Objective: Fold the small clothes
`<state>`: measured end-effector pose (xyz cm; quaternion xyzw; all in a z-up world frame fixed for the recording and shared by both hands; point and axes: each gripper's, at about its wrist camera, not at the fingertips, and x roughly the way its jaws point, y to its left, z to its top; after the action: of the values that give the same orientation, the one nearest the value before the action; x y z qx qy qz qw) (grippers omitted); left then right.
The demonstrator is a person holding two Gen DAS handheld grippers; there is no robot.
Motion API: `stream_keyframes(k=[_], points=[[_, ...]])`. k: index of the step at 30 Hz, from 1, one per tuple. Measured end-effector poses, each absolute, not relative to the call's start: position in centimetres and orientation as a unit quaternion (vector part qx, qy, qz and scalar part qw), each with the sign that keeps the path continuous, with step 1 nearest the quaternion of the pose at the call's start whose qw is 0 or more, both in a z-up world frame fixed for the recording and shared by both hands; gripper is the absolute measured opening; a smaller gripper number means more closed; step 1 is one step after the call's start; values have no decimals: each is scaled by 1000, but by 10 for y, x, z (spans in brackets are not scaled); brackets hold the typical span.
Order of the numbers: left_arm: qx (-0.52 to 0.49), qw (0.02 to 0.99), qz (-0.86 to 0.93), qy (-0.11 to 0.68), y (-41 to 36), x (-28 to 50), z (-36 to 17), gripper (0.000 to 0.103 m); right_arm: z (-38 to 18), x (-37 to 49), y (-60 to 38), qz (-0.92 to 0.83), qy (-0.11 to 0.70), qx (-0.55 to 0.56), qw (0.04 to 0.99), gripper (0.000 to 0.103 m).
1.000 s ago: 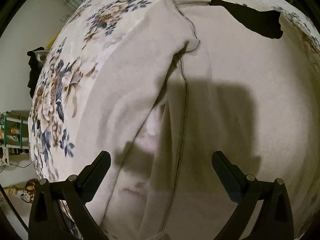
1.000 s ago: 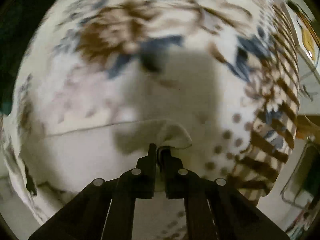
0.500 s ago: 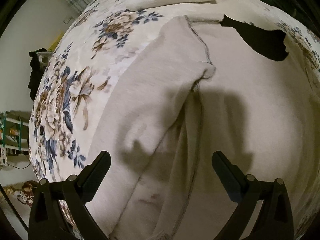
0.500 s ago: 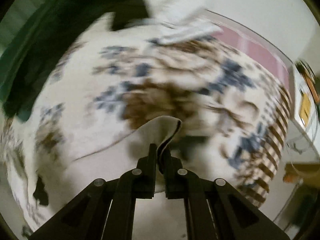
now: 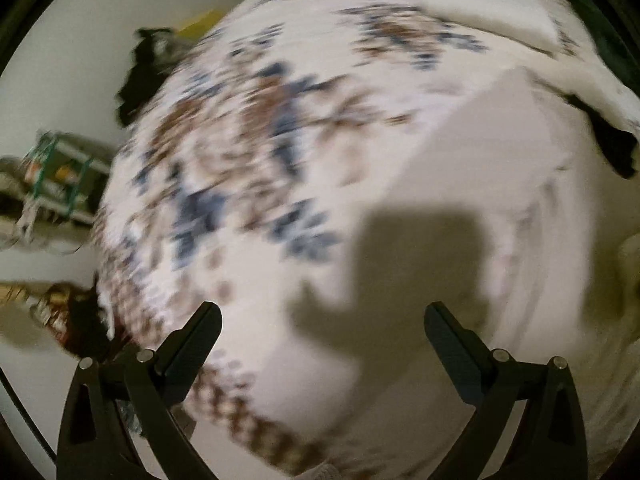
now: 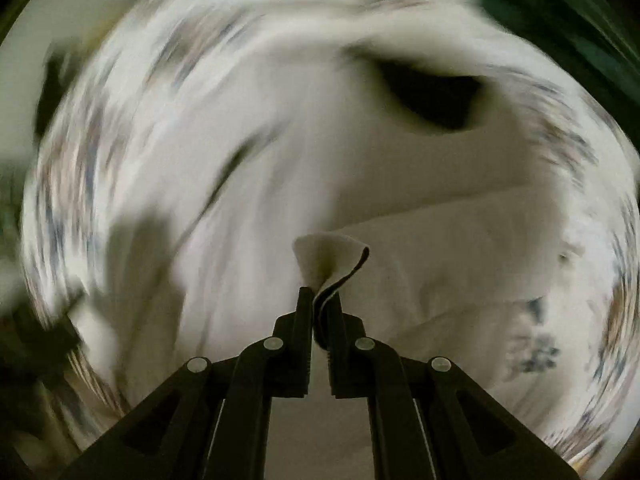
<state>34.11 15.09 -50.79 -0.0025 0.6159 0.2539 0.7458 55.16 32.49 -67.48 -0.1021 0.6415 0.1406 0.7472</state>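
Observation:
A beige garment [image 5: 480, 208] lies spread on a floral bedspread [image 5: 248, 128]; the left wrist view is blurred. My left gripper [image 5: 320, 320] is open and empty, above the garment's left edge and the bedspread. My right gripper [image 6: 320, 300] is shut on a corner of the beige garment [image 6: 332, 256], which sticks up between the fingers. The rest of the garment [image 6: 280, 168] shows blurred beyond it. A black piece of cloth [image 6: 436, 96] lies at the garment's far end and also shows in the left wrist view [image 5: 612, 148].
A white folded cloth [image 5: 480, 8] lies at the far end of the bed. A dark item [image 5: 140, 76] and a green-framed rack [image 5: 60, 176] stand off the bed's left side. Dark green fabric [image 6: 580, 20] is at the upper right.
My left gripper has swung left, so the garment now sits to the right. My right gripper has lifted the corner and swung round over the garment; both views are blurred by motion.

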Motion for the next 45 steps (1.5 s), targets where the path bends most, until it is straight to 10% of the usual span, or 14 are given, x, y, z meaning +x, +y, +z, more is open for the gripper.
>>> stream_keyframes(k=[10, 14, 20, 23, 24, 25, 37, 45], points=[[-68, 694, 308, 647, 228, 253, -533, 103, -745, 425, 377, 177, 703, -202, 659, 12], [-199, 693, 275, 636, 255, 231, -546, 103, -729, 437, 322, 183, 732, -55, 654, 60], [-398, 662, 174, 610, 269, 220, -592, 102, -710, 460, 208, 83, 730, 60, 676, 61], [-428, 645, 168, 610, 262, 225, -618, 62, -710, 488, 166, 32, 738, 95, 668, 61], [-427, 641, 181, 612, 259, 226, -622, 18, -711, 490, 149, 14, 739, 109, 664, 61], [-416, 644, 192, 612, 256, 228, -622, 6, -711, 493, 134, 0, 740, 120, 662, 61], [-133, 820, 101, 548, 99, 281, -491, 5, -697, 460, -5, -20, 734, 157, 661, 61], [-42, 805, -85, 586, -119, 276, -510, 5, -678, 403, -156, -47, 729, 161, 664, 61]])
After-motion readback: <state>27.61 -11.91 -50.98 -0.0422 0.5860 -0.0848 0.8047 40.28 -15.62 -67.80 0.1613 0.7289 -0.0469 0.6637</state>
